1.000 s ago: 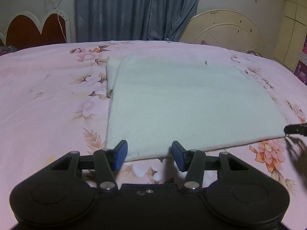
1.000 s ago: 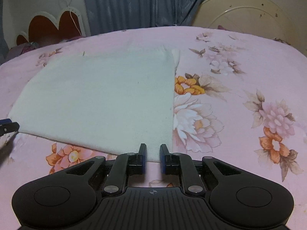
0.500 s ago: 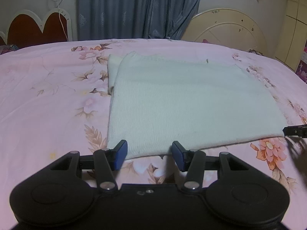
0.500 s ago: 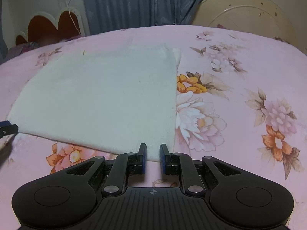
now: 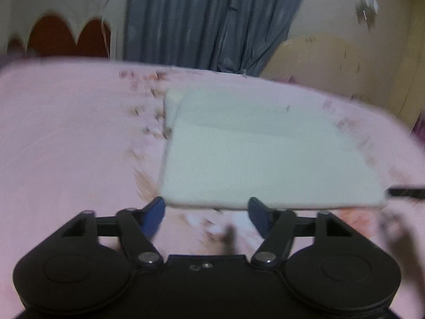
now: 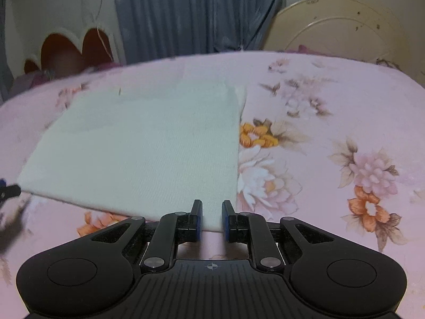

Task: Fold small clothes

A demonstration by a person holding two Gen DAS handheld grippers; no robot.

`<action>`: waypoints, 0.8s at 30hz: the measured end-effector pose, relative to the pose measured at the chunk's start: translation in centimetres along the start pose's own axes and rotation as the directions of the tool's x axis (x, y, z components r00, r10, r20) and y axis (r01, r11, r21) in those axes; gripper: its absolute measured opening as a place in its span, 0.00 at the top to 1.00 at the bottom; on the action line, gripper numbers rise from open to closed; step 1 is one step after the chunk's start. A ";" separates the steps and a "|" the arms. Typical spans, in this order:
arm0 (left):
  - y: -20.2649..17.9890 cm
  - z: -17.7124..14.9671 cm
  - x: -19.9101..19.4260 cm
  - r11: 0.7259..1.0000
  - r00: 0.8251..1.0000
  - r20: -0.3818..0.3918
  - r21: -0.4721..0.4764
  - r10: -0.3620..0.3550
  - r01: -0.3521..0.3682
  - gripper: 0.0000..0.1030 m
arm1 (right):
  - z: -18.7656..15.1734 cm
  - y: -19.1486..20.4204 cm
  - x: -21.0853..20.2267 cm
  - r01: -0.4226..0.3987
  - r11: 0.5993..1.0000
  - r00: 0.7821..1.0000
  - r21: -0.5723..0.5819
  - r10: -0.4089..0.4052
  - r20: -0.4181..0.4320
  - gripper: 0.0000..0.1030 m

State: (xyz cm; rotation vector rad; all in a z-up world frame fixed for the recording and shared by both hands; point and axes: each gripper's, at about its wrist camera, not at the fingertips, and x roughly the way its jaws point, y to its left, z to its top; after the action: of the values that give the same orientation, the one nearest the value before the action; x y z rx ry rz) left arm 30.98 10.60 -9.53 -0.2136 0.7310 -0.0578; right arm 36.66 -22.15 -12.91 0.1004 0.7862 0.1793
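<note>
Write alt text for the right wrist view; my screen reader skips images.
A pale folded cloth lies flat on a pink flowered bedsheet, its near right corner between the slightly parted jaws of the right gripper. The tip of the left gripper shows at the cloth's left corner; blue curtains hang behind.

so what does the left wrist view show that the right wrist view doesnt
Only the left wrist view: the left gripper up close, jaws wide and just opening further, nothing between them, and the cloth's left edge.

Only the right wrist view: the right gripper up close, narrow gap with the cloth's near right corner showing in it, and sharp orange and pink flowers.

Both: the pale folded cloth on the pink floral bedsheet, blue curtain, round cream board.
</note>
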 end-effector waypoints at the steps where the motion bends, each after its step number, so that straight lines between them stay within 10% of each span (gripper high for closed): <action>1: 0.4 -0.3 0.2 0.997 0.999 -0.010 -0.067 -0.037 0.036 0.54 | 0.1 0.1 -0.1 -0.015 1.000 1.000 0.008 0.015 0.009 0.85; 6: 3.5 -1.7 2.4 0.875 0.992 0.050 -0.468 -0.118 0.127 0.57 | 1.6 1.8 0.7 -0.091 0.996 0.995 0.007 0.091 0.030 0.85; 10: 4.3 -2.0 4.2 0.785 0.985 0.118 -0.595 -0.128 0.173 0.58 | 3.7 4.3 2.4 -0.167 0.986 0.984 -0.026 0.168 0.051 0.85; 19: 5.1 -1.1 7.8 0.735 0.982 0.162 -0.653 -0.101 0.183 0.86 | 7.3 9.0 9.7 -0.217 0.975 0.976 -0.052 0.217 0.005 0.96; 24: 5.6 -0.1 8.6 0.734 0.980 0.163 -0.652 -0.110 0.191 0.86 | 8.0 10.5 11.6 -0.215 0.974 0.976 -0.074 0.217 0.009 1.00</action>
State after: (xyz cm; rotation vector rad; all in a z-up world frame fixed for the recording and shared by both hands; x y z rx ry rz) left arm 37.22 14.95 -16.41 -0.9663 0.5921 0.0664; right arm 49.08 -9.70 -13.70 0.1188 0.7500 0.4126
